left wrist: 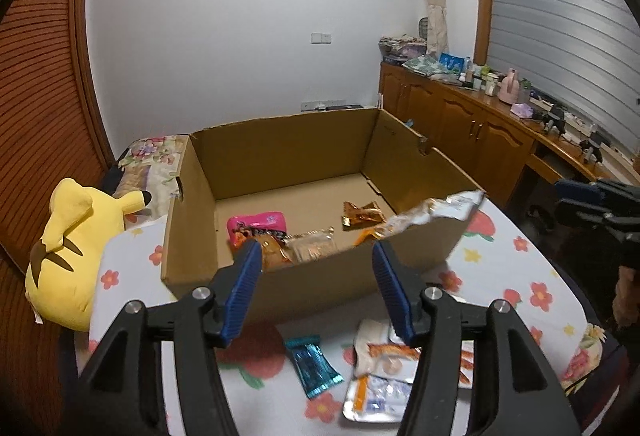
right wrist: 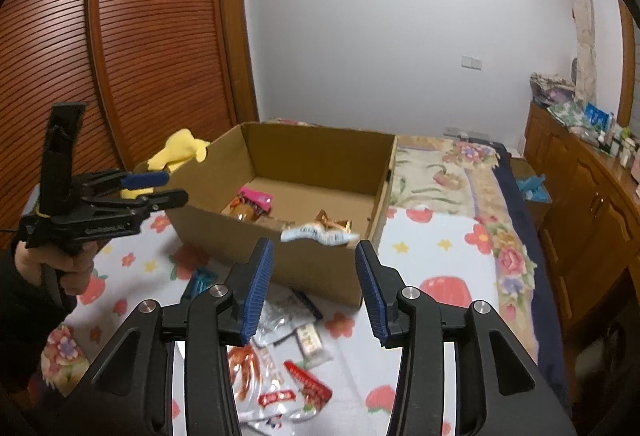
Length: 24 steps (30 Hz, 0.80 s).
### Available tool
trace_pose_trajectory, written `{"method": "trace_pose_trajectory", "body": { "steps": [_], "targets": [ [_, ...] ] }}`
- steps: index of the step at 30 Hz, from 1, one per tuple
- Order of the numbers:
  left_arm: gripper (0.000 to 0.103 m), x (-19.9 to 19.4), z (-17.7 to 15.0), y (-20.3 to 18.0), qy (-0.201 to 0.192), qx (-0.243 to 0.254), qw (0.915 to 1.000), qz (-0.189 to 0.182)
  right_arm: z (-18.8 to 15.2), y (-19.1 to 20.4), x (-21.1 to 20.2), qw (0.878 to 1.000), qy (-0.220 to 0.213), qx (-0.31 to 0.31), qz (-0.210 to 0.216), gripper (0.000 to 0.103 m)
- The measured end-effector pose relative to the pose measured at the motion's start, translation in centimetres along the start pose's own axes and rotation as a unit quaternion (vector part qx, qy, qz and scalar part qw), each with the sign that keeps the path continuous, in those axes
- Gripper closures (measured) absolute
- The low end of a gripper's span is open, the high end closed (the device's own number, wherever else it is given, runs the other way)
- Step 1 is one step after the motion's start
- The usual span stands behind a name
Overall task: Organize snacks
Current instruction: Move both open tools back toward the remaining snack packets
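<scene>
Left wrist view: white snack packet (left wrist: pixel 424 220) draped blurred over cardboard box (left wrist: pixel 280 152) near rim, long axis along that rim, just ahead of half-open, empty left gripper (left wrist: pixel 316 256); right gripper (right wrist: pixel 314 256) likewise empty, about equally near.

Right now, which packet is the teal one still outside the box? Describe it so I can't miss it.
Start at the open cardboard box on the flowered bedspread. In front of its near wall, left of the heap of white and orange packets, lies the teal packet by itself. It is the only blue-green wrapper there, long, narrow and shiny.
</scene>
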<state>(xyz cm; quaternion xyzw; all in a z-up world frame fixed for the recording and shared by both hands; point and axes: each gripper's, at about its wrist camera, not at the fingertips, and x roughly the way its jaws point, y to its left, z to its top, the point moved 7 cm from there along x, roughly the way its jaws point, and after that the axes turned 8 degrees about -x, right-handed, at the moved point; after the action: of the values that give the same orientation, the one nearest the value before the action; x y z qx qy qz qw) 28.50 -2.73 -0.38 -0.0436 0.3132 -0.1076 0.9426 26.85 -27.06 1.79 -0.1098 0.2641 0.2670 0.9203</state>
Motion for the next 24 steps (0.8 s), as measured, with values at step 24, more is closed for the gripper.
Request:
{"method": "trace_pose_trajectory", "body": {
  "steps": [24],
  "targets": [
    [0.043,-1.2,-11.2,-2.2,0.054,-0.001,0.9984,-0.019,-9.3,4.3,1.0,0.998,0.065,0.015,0.009,0.05]
  ]
}}
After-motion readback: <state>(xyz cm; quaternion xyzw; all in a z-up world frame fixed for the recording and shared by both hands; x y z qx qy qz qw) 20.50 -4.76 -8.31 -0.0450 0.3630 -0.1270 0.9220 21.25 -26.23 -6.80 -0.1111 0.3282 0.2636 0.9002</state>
